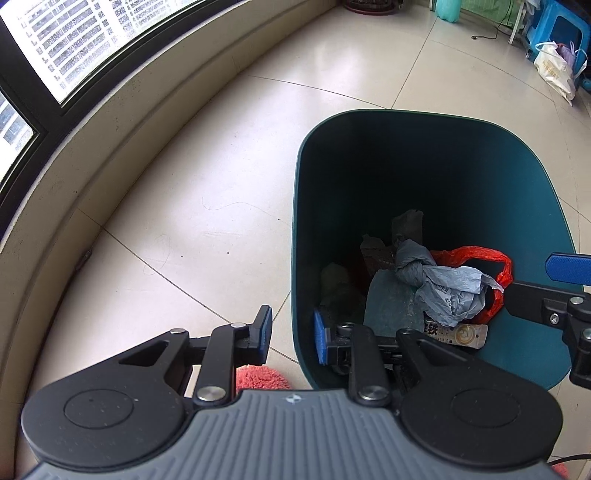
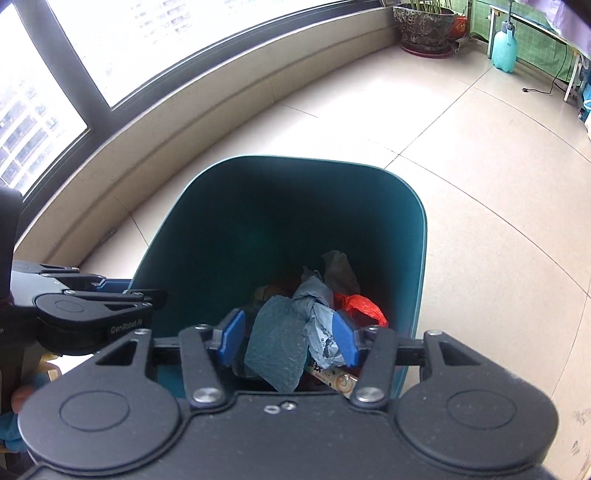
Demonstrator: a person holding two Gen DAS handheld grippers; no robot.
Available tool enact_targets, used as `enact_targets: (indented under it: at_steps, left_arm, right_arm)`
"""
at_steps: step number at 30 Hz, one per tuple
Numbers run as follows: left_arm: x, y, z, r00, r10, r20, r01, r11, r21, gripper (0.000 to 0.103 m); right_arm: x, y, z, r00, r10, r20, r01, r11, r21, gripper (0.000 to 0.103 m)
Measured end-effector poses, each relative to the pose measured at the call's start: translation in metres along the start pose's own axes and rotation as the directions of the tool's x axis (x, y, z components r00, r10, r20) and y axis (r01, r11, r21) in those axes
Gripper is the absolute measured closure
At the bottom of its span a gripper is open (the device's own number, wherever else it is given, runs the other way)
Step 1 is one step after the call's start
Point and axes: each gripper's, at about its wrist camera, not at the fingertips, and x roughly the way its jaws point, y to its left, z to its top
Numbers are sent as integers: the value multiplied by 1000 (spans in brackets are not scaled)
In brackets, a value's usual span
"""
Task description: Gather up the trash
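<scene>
A dark teal trash bin [image 1: 524,173] [image 2: 406,199] stands on the tiled floor. Inside lie a crumpled grey-blue bag [image 1: 443,288] [image 2: 314,299], a red plastic bag [image 1: 476,254] [image 2: 360,306], a teal padded sheet [image 1: 391,306] [image 2: 277,347] and a printed wrapper [image 1: 458,334] [image 2: 332,380]. My left gripper [image 1: 291,334] [image 2: 138,291] straddles the bin's left rim, one pad outside and one inside, shut on it. My right gripper [image 2: 288,339] [image 1: 528,278] hangs open over the bin's near right side. Nothing is between its pads; the trash lies below.
A curved low wall under big windows [image 1: 110,122] runs left of the bin. A pink fluffy thing [image 1: 258,376] lies by the bin's near corner. Far off stand a plant pot [image 2: 424,26], a teal spray bottle [image 2: 504,51], a blue stool [image 1: 557,29] and a white bag [image 1: 554,66].
</scene>
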Motion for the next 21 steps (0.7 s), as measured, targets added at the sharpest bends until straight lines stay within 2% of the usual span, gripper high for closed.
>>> enact_targets:
  at_steps: [9, 16, 19, 21]
  left_arm:
    - [-47, 6, -8, 997, 12, 82, -15, 999, 32, 77]
    - [-91, 13, -16, 993, -17, 120, 14, 1000, 18, 75]
    - [-115, 14, -24, 988, -35, 152, 33, 999, 16, 62]
    - [-133, 12, -31, 980, -52, 190, 49, 999, 18, 38]
  right_arm:
    - [-47, 6, -15, 996, 22, 88, -23, 1000, 15, 43]
    - [-90, 10, -27, 985, 47, 166, -49, 999, 11, 40]
    - [-111, 12, -33, 976, 58, 208, -61, 998, 9, 35]
    - [-129, 12, -38, 969, 71, 235, -75, 997, 10, 34]
